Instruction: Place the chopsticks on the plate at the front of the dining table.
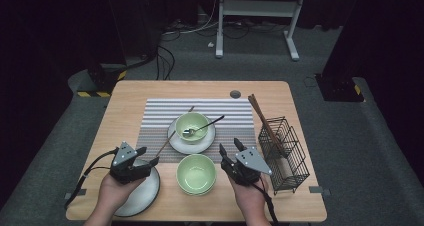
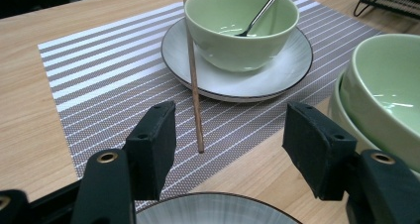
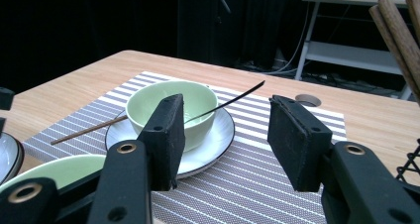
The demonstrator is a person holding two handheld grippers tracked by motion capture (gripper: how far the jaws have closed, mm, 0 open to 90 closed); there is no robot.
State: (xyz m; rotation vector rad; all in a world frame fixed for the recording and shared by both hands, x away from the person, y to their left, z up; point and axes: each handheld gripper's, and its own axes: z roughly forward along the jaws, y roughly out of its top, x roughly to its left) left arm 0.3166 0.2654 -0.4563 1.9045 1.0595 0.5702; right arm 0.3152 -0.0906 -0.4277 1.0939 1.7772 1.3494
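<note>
The left hand-held gripper hovers over the near-left part of the wooden surface, its jaws spread with nothing between them, just above the far rim of a grey plate that sits close to the surface's near edge. In the left gripper view a single brown chopstick lies ahead of those jaws: its near tip rests on the striped placemat, near the mat's near edge, and its shaft runs up over the rim of the white plate and past the green bowl that stands on that plate with a spoon in it. The right hand-held gripper is held near the surface's near-right part, also parted and empty — its jaws point toward the same bowl and plate. Between the two grippers stand stacked green bowls, close to the near edge, leaving only narrow gaps on either side. To the right a black wire rack stands near the right edge with more chopsticks leaning out of it. The far and left stretches of the surface lie bare beyond the mat.
</note>
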